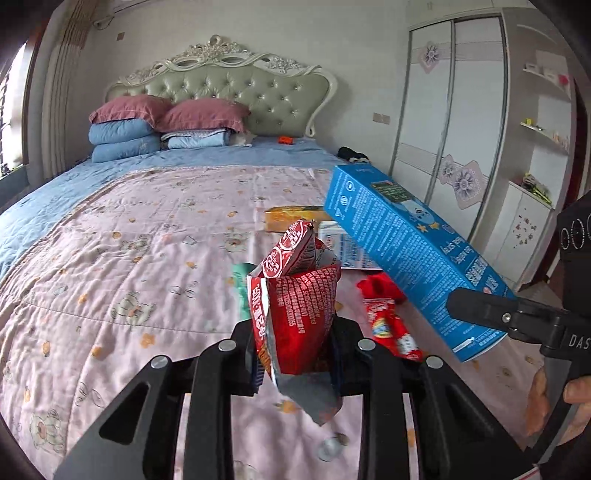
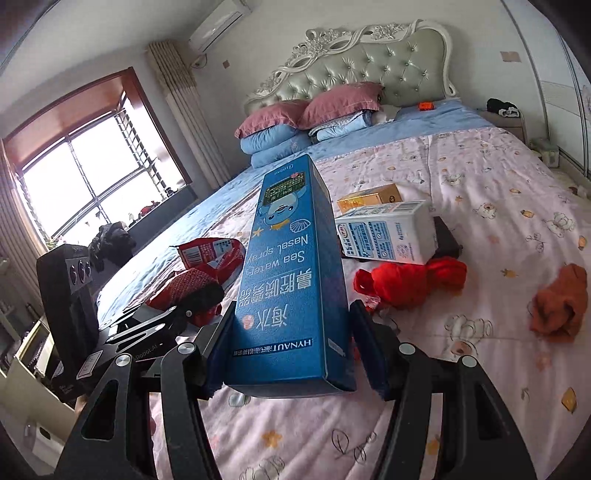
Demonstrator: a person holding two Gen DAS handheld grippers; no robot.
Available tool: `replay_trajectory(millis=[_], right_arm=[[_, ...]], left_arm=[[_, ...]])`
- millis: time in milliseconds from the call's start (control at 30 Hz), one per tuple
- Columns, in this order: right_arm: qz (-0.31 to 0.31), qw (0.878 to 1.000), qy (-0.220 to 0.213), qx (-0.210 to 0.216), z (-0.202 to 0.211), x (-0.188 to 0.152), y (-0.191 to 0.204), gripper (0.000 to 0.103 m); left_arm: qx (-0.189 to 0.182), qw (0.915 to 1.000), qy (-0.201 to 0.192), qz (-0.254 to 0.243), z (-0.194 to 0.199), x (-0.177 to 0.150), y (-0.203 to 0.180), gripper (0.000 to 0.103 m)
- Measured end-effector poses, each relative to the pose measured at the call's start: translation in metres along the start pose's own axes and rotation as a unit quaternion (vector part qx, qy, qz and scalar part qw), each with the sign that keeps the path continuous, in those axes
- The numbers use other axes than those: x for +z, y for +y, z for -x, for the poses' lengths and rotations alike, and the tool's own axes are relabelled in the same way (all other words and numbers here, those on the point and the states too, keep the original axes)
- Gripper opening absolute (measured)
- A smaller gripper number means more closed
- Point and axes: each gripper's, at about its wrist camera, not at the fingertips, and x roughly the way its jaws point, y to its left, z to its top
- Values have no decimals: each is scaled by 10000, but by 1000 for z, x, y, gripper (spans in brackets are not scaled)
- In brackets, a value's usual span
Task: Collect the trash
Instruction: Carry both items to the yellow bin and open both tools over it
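Now my left gripper (image 1: 295, 354) pinches the red wrapper (image 1: 295, 295) upright; right gripper (image 2: 291, 350) clamps the blue box (image 2: 291, 266), long axis pointing ahead.

This is a bedroom in a home. A wide bed (image 1: 155, 229) fills the room, spread with a pink quilted coverlet printed with little bears over a blue sheet, and backed by a grey-green button-tufted headboard (image 1: 236, 88) in a carved white frame. Mauve pillows (image 2: 332, 99) sit on folded blue quilts (image 1: 122, 142) at its head. Beside the bed stands a white sliding-door wardrobe (image 1: 450, 122) with flower motifs and open corner shelves. A wood-framed barred window (image 2: 92, 173) with long pleated curtains (image 2: 177, 96) lights the room, and a white air conditioner (image 2: 218, 22) hangs high on the wall.
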Motion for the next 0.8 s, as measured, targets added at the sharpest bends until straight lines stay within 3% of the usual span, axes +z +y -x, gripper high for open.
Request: replay_trajectory(millis=[133,467,667,800], right_arm=[[-113,9997,-71,-227,39,-13,-23,58],[-669,9880,-577,-1265,181,-43,-122,58],[-1068,9735,-748,-1879,255,-72,-181,58],[-1282,9622,-788,-2270,294,-98,-212,58]], left_arm=[[-780,9966,233,161,-2,-2,-38,27],[-2002,9771,688,-216,-26,-5,-180,27],[-2555,9588,1048,-674,-51,-15,-285,27],[-2915,9421,1370,-930,-69,-27,-352,27]])
